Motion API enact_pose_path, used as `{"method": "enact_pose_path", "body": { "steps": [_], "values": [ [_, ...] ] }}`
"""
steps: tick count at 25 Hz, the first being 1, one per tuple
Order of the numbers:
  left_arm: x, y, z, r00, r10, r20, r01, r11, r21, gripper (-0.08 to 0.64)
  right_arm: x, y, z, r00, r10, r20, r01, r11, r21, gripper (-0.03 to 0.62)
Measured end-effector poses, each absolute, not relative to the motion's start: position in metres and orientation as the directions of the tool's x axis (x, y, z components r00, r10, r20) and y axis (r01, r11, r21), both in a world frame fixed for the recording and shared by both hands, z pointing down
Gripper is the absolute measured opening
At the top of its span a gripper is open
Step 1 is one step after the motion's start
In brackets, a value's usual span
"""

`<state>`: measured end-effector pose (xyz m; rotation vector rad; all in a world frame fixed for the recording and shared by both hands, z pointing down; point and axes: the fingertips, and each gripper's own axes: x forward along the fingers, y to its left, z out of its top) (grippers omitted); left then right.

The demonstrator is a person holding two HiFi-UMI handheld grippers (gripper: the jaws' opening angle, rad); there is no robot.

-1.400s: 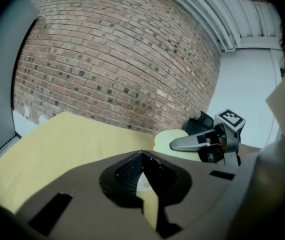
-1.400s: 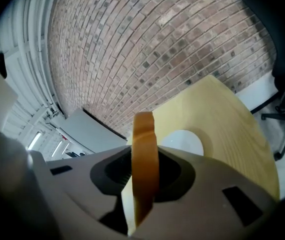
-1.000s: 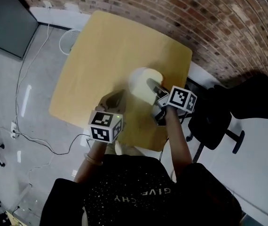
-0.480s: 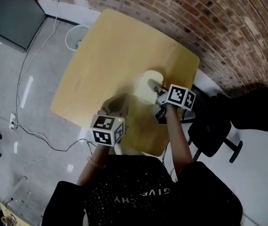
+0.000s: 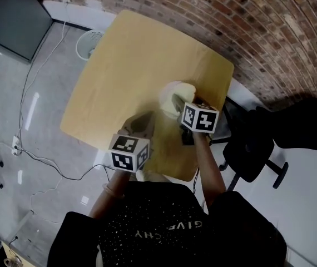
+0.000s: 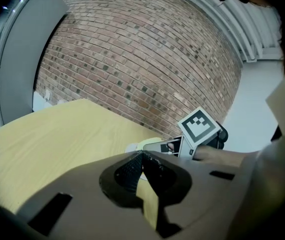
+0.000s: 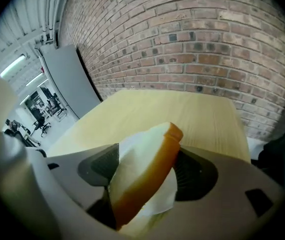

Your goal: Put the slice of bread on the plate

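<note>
A slice of bread (image 7: 147, 174), white-faced with an orange-brown crust, leans on edge between the jaws of my right gripper (image 7: 147, 156). Those jaws are opening and the pads no longer squeeze it. A pale plate (image 7: 157, 204) shows just under the slice. In the head view the right gripper (image 5: 181, 102) points down over the plate (image 5: 169, 92), near the right edge of the wooden table (image 5: 130, 65). My left gripper (image 5: 140, 122) hovers left of the plate; its jaws (image 6: 141, 156) are shut with nothing between them. Beyond them the plate (image 6: 141, 145) lies partly hidden.
A black office chair (image 5: 253, 149) stands right of the table, close to my right arm. On the floor at the far left are a wire bin (image 5: 89, 40) and a cable (image 5: 36, 160). A brick wall (image 5: 270, 32) runs behind the table.
The right gripper has rolled, so its marker cube faces another way, and it has sunk a little toward the plate. The left gripper has stayed where it was.
</note>
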<state>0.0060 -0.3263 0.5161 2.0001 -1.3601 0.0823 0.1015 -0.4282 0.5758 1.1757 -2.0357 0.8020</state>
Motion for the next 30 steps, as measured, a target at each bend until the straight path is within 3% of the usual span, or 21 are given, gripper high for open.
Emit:
{"method": "enact_pose_path", "body": {
  "steps": [5,11,15,17,21,24,25,26,30],
  "values": [
    [0.013,-0.321,0.514,0.47,-0.78,0.414,-0.826,-0.223,0.517,0.009,0.119,-0.43,0.562,-0.361,-0.551,0.752,-0.905,0.403,-0.138,0.314],
    [0.018,-0.314,0.514,0.482,-0.773,0.412,-0.823,-0.237,0.517,0.009,0.114,-0.431,0.543,-0.463,-0.594,0.658,-0.877,0.413,-0.245,0.314],
    [0.017,-0.309,0.513,0.479,-0.775,0.412,-0.823,-0.234,0.517,0.009,0.127,-0.427,0.55,-0.319,-0.613,0.723,-0.883,0.469,0.008,0.324],
    [0.017,-0.307,0.513,0.482,-0.773,0.413,-0.823,-0.237,0.517,0.009,0.139,-0.424,0.561,-0.268,-0.61,0.746,-0.895,0.444,0.042,0.324],
    [0.023,-0.302,0.517,0.492,-0.763,0.418,-0.82,-0.245,0.518,0.009,0.152,-0.422,0.567,-0.317,-0.642,0.699,-0.929,0.36,-0.091,0.322],
    [0.027,-0.302,0.517,0.494,-0.761,0.419,-0.819,-0.247,0.518,0.009,0.142,-0.422,0.54,-0.414,-0.701,0.58,-0.903,0.398,-0.164,0.218],
    [0.027,-0.302,0.516,0.494,-0.762,0.418,-0.819,-0.247,0.518,0.009,0.136,-0.423,0.526,-0.47,-0.714,0.518,-0.881,0.409,-0.236,0.128],
    [0.027,-0.302,0.515,0.493,-0.764,0.417,-0.82,-0.247,0.517,0.009,0.127,-0.423,0.515,-0.527,-0.712,0.463,-0.849,0.429,-0.308,0.104],
    [0.018,-0.299,0.515,0.475,-0.773,0.421,-0.828,-0.23,0.512,0.009,0.089,-0.423,0.504,-0.729,-0.602,0.326,-0.64,0.43,-0.636,0.1]
  ]
}}
